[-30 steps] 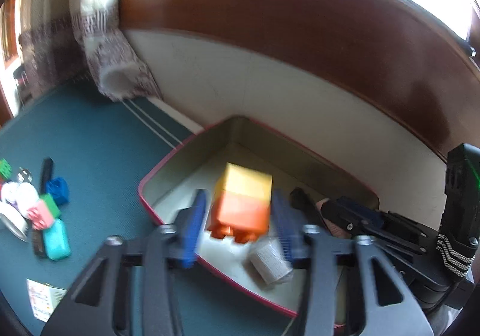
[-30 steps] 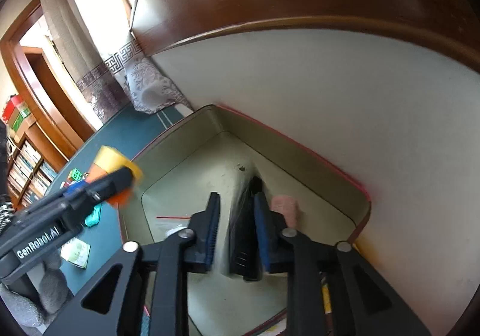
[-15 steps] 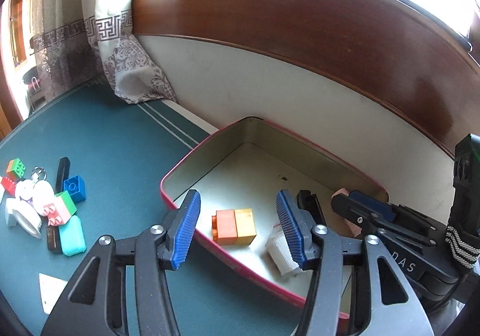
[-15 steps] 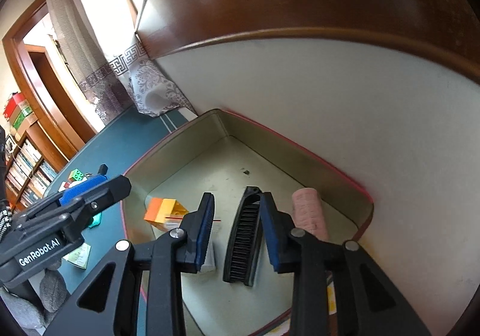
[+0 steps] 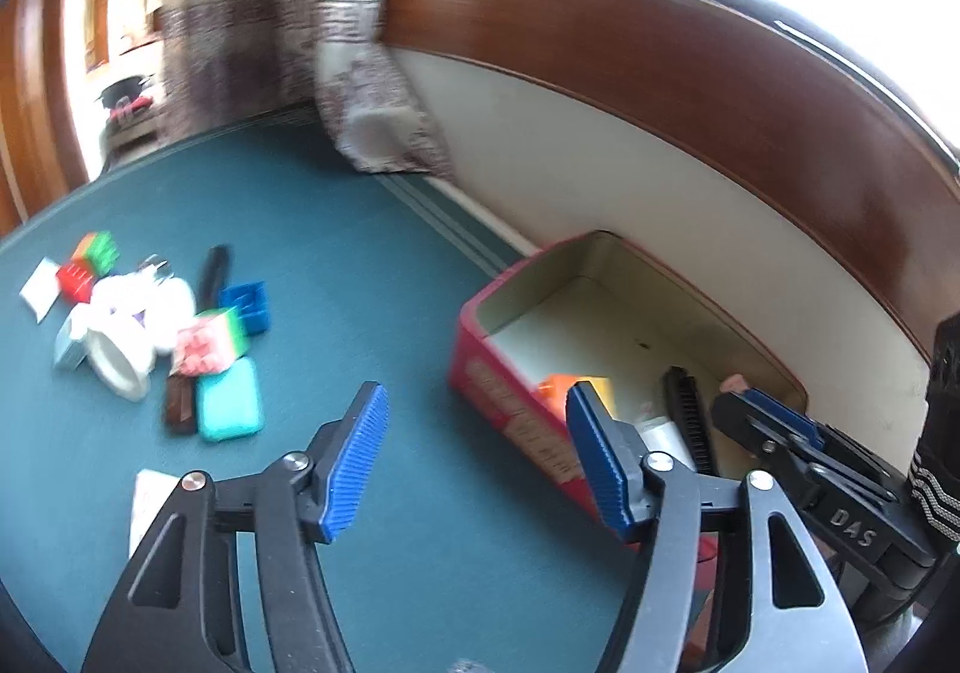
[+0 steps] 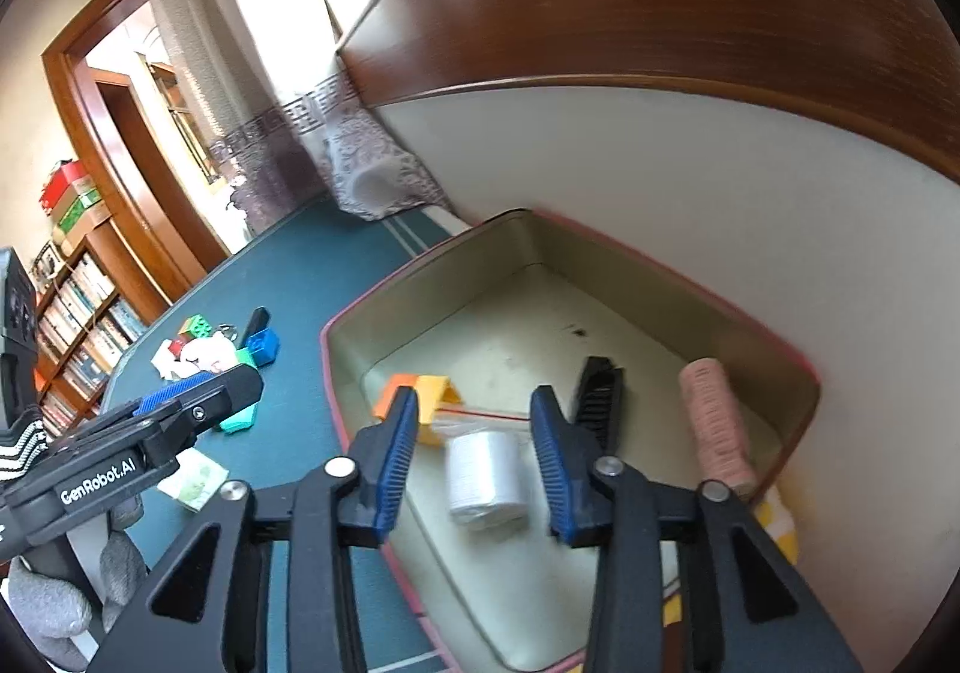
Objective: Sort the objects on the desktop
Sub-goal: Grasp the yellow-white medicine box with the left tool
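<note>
Scanning: I judged the next pick from the tin (image 5: 510,403).
Pile: loose pieces (image 5: 180,325) lay well left of the tin, teal case (image 5: 231,400) nearest.
Left gripper (image 5: 474,460): wide open, empty, nearer the pile.
Right gripper (image 6: 474,448): open, empty, over the tin, above the white roll (image 6: 486,472).
Hidden: pile blurred; its dark stick (image 5: 213,268) pointed away from me.
</note>
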Demonstrator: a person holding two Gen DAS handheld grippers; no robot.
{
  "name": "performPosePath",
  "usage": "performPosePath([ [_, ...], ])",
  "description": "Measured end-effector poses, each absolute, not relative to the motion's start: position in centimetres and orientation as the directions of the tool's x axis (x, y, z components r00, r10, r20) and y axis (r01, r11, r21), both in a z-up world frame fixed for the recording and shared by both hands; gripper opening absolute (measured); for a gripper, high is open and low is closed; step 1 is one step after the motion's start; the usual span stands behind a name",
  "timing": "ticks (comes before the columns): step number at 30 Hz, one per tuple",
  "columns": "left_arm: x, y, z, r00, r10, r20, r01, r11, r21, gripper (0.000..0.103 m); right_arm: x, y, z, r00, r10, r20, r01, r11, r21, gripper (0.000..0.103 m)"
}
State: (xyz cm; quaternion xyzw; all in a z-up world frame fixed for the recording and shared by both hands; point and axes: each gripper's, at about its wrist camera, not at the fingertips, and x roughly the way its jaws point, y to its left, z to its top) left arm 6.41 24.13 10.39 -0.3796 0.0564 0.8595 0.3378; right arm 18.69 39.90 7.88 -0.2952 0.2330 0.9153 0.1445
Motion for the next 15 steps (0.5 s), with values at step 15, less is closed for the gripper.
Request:
performPosePath([
  [15, 2.9, 13.0, 6.4, -0.554, 0.37, -0.746, -0.445, -0.889, -0.11, 0.069, 14.2, 31.5, 7.7, -0.801, -0.008, -0.599, -0.247, -0.907, 0.343, 0.069],
])
